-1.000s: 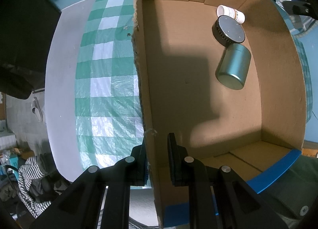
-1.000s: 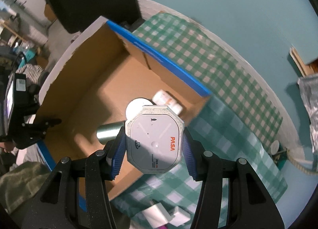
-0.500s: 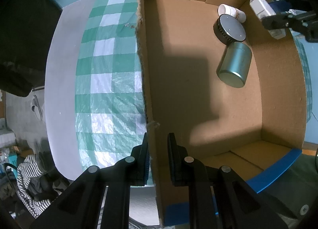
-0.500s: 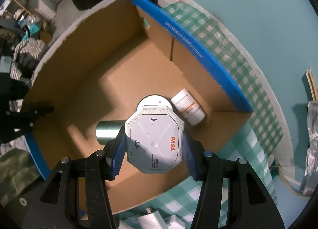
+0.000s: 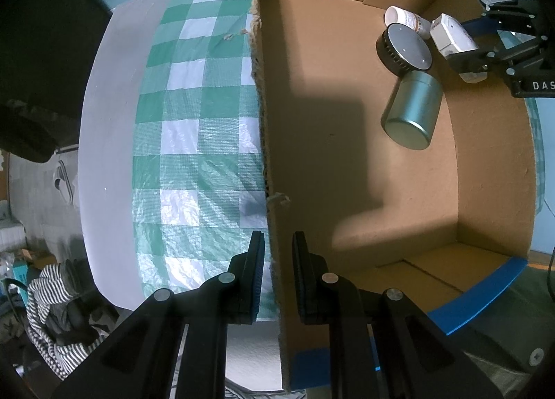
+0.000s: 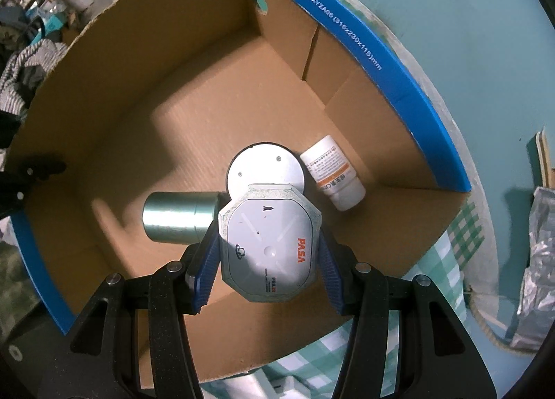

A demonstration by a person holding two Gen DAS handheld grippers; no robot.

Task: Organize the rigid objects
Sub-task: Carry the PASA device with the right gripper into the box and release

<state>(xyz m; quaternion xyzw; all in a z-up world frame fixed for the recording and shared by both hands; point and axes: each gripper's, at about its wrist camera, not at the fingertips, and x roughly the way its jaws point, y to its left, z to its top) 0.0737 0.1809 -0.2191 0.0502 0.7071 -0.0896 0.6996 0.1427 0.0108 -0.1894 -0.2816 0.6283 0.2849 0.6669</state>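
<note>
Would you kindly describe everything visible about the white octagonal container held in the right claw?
The white octagonal container looks like plastic, with a flat, pale bottom carrying orange "PASA" lettering, small dark print and a small logo. The right claw grips its sides between blue ribbed pads, bottom facing the camera. It hangs above the cardboard box, over the round disc-shaped object inside. Whether it touches anything below cannot be told.

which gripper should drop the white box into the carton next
Right. The right gripper already holds the white octagonal box above the cardboard carton, close to the round puck. The left gripper is shut on the carton's side wall, steadying it.
</note>
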